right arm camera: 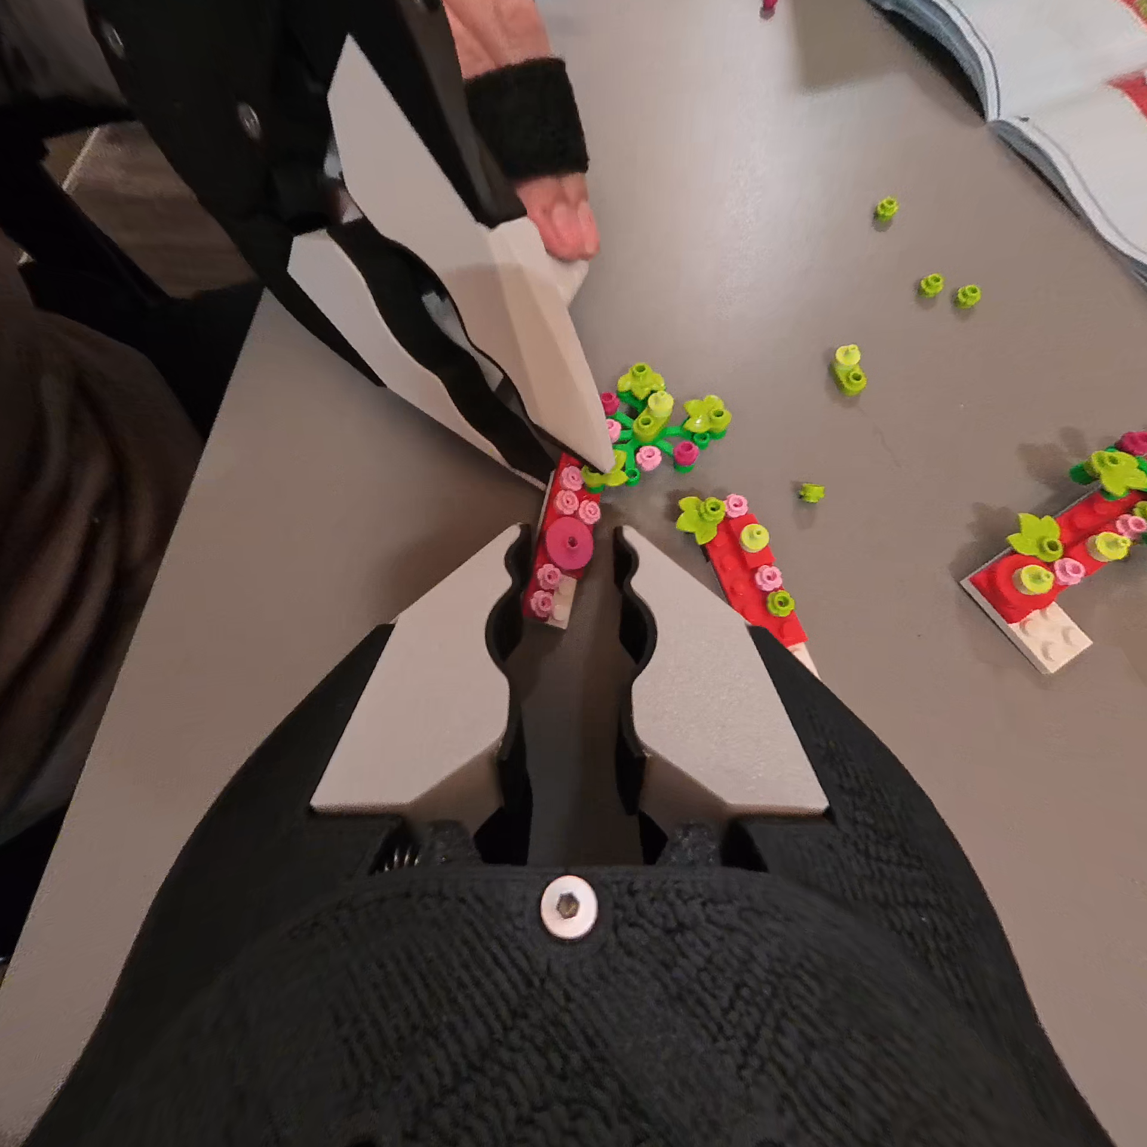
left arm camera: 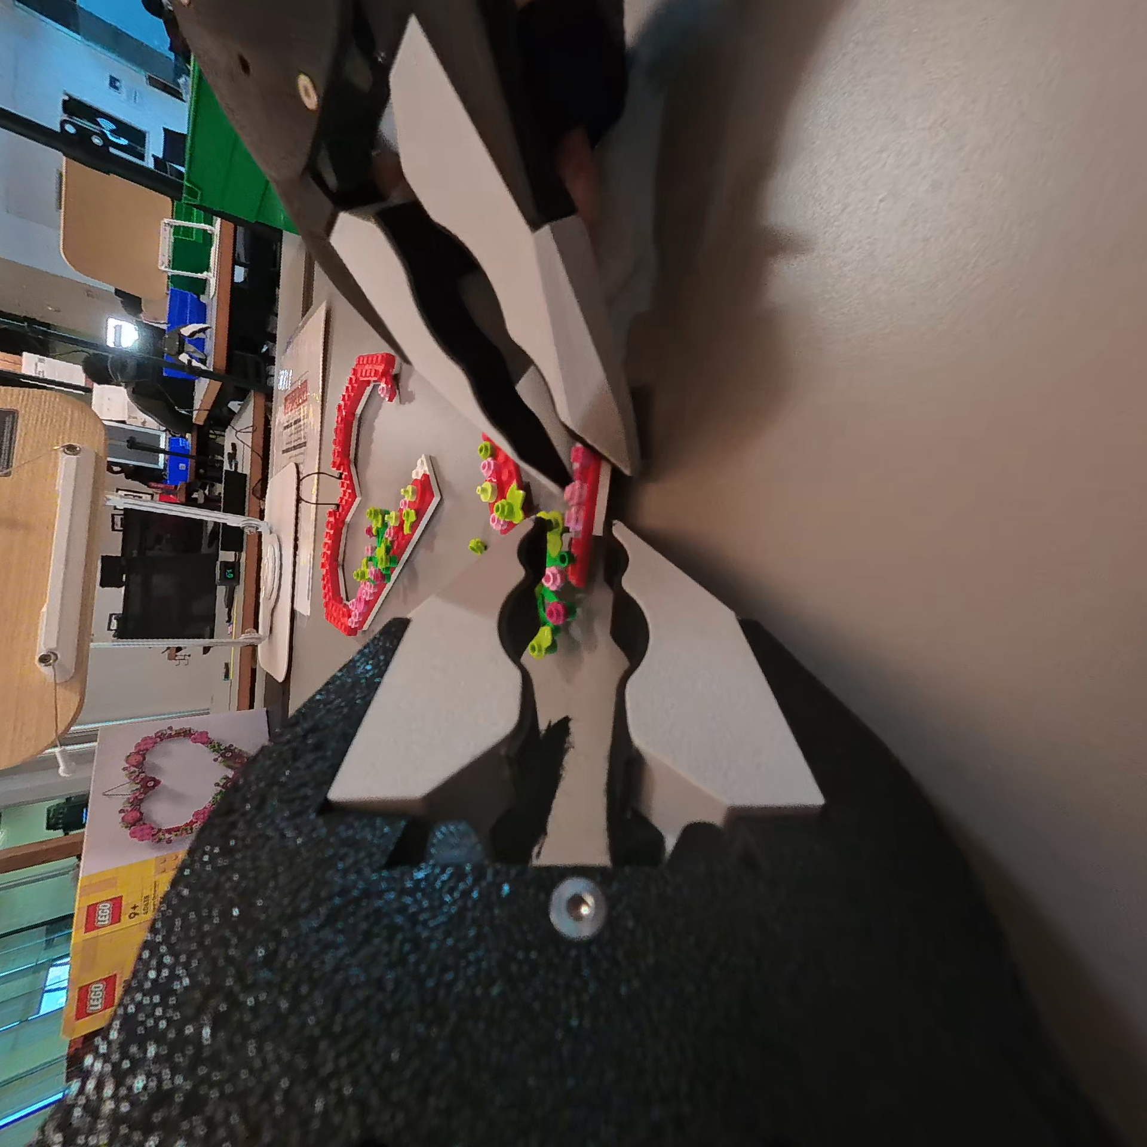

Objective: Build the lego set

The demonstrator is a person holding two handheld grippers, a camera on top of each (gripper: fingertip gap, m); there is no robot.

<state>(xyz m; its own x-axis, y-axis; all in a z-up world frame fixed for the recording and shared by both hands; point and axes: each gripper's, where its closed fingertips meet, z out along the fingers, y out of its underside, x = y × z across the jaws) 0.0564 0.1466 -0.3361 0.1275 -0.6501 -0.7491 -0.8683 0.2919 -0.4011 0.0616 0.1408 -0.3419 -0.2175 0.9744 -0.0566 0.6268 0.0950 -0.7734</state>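
Note:
A red strip with pink flowers (right arm camera: 562, 546) lies on the grey table and also shows edge-on in the left wrist view (left arm camera: 586, 527). A green sprig with lime leaves and pink buds (right arm camera: 658, 428) sits at its far end (left arm camera: 555, 596). My left gripper (left arm camera: 571, 524) pinches that end, one finger on a lime leaf and the other by the table; it shows in the right wrist view (right arm camera: 577, 472). My right gripper (right arm camera: 570, 529) is open around the strip's near half, left finger touching, with a gap on the right. It enters the left wrist view from above (left arm camera: 593, 472).
A second red strip (right arm camera: 754, 577) and an L-shaped red and white section (right arm camera: 1055, 558) lie to the right. Loose lime pieces (right arm camera: 931, 285) are scattered there. An open booklet (right arm camera: 1067, 124) is at the far right. A red heart frame (left arm camera: 347, 484) and the set's box (left arm camera: 124, 869) stand farther off. The table edge (right arm camera: 217, 496) runs close on the left. My left and right fingertips are right by each other.

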